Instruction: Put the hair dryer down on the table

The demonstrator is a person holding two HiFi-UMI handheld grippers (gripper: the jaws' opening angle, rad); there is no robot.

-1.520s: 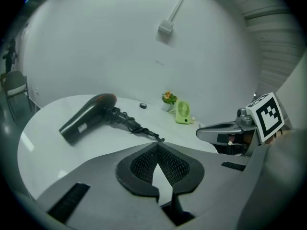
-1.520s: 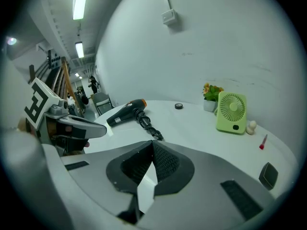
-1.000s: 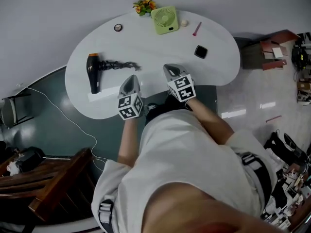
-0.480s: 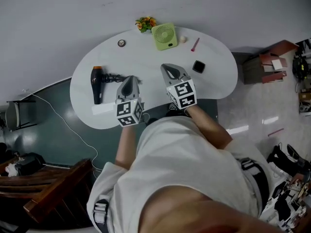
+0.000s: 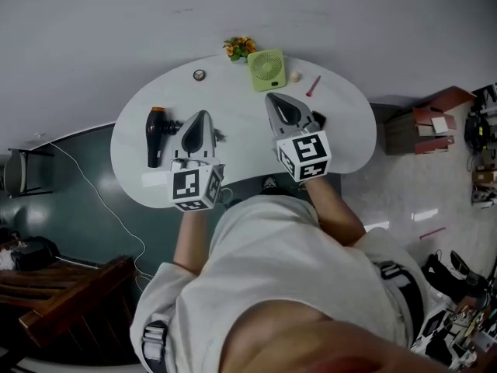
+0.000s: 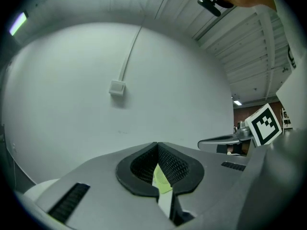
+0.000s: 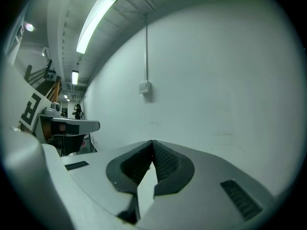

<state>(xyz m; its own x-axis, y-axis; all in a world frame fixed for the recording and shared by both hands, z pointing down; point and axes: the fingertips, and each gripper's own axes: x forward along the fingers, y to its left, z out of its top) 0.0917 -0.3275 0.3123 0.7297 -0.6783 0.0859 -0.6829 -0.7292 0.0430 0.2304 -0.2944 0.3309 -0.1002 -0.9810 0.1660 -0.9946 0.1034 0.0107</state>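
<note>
The hair dryer (image 5: 154, 134) lies flat on the white surface (image 5: 233, 99), just to the left of the left gripper (image 5: 200, 116) and clear of it. A bit of its dark cord (image 5: 220, 136) shows on that gripper's other side. With no jaw on it and its whole length resting on the top, the putting-down looks done. That would explain why both grippers are pressed together and pinch nothing. In the left gripper view the ribbed pads meet at the tip, with only a sliver of the green fan (image 6: 160, 178) showing through the slit below them. The right gripper (image 5: 273, 99) is likewise closed on itself. Both gripper views look at the wall rather than the top, so the grippers seem to be held level and above the surface. The dryer sits inside the rounded left end, with bare top on all sides of it. A white strip (image 5: 155, 179) lies beside the left gripper's marker cube (image 5: 192, 188), near the front edge. The widest free room is the bare stretch between the two grippers. Beyond the right gripper's tip the top is busier, with the fan, a pink pen (image 5: 313, 86) to the right, and a black square thing (image 5: 320, 119) half hidden at its right flank.
</note>
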